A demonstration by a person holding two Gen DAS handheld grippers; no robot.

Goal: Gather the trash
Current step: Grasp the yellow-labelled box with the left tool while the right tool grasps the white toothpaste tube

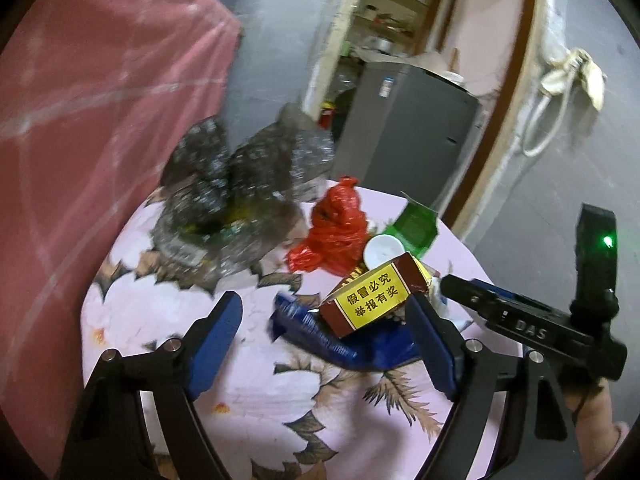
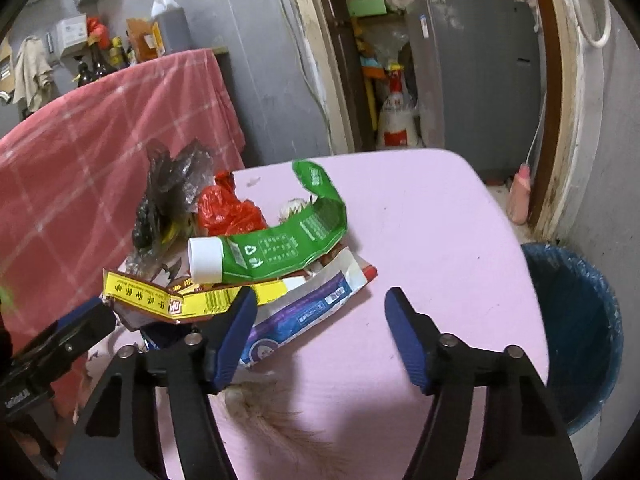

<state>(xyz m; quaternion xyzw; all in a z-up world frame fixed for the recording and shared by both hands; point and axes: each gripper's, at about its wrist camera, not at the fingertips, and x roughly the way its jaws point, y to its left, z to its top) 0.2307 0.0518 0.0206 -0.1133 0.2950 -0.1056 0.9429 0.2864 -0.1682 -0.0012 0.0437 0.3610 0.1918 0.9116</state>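
A matt pink cloth covers the bench (image 2: 420, 216); the red bag (image 1: 336, 228) is glossy crinkled plastic, the brown box (image 1: 372, 296) smooth printed cardboard.

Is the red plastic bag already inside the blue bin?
No, the red plastic bag lies on the pink table, while the blue bin stands beside it.

The trash sits in a heap on the worktop (image 2: 420, 208). The box (image 1: 370, 300) lies in front. The squashed tube (image 2: 272, 252) is just behind it, and the crumpled bag (image 1: 340, 232) farther back. The bin (image 2: 580, 328) stands on the floor, right of the worktop.
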